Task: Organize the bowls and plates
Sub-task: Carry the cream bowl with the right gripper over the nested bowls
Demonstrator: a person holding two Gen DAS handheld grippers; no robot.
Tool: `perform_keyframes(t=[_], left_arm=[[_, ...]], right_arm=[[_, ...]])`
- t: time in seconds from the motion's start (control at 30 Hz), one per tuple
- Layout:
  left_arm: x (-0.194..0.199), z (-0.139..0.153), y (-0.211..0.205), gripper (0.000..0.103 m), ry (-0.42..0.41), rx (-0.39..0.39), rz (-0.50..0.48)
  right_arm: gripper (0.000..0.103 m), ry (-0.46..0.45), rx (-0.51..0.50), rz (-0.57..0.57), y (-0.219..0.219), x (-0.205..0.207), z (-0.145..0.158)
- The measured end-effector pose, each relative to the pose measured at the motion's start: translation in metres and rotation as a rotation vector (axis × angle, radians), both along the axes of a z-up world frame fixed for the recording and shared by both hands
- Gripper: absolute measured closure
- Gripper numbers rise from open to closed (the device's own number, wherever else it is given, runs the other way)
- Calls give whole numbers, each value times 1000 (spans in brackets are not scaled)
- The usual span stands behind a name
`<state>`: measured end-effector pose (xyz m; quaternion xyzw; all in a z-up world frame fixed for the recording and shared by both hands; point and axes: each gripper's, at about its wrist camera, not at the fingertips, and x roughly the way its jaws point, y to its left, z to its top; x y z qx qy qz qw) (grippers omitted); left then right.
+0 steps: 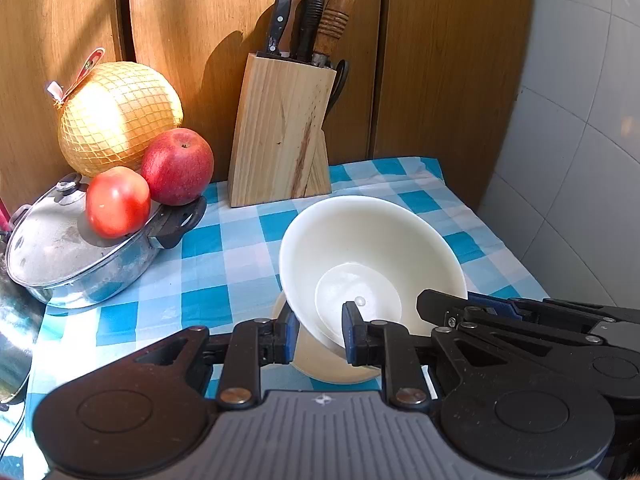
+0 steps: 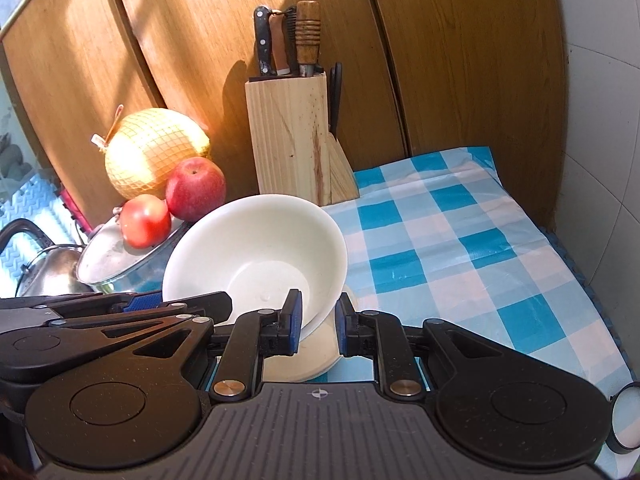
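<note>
While the lidded pot [image 1: 76, 256] with its tomato [image 1: 117, 202] sits left on the counter [image 1: 224, 264], left hand-held gripper [image 1: 320, 338] and right hand-held gripper [image 2: 318, 322] each clamp the white bowl's [image 1: 372, 256] rim, tilted over a cream plate [image 1: 320, 364]. Knife block [image 1: 280, 132] behind.

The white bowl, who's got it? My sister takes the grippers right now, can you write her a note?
Left gripper: shut on the near rim of the white bowl, one pad inside and one outside.
Right gripper: pads either side of the same bowl's rim; whether they pinch it, I cannot tell.
The bowl is tipped up, its opening facing the knife block, with its lower edge over a cream plate on the checked cloth.
Done: bowl gripped and tilted.
Left: set it down level, probably on the plate. Steer clear of the pot lid with the fruit on it.
</note>
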<state>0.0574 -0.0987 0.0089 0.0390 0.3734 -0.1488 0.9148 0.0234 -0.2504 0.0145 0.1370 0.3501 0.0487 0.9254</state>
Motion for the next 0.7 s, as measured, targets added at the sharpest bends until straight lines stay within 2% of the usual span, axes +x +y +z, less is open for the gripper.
perform_keyframes(t=[0.27,0.5,0.7], left_arm=[[-2,-1,6,87,4,-9,-5],[15,-18,7,86,66,-26,3],[21,-21,8,86,61,-25,1]], right_arm=[[80,11,-11,9,5,-2,-2],[80,26,-23,11,8,3,-5],[80,45,-36,9,9,12,-10]])
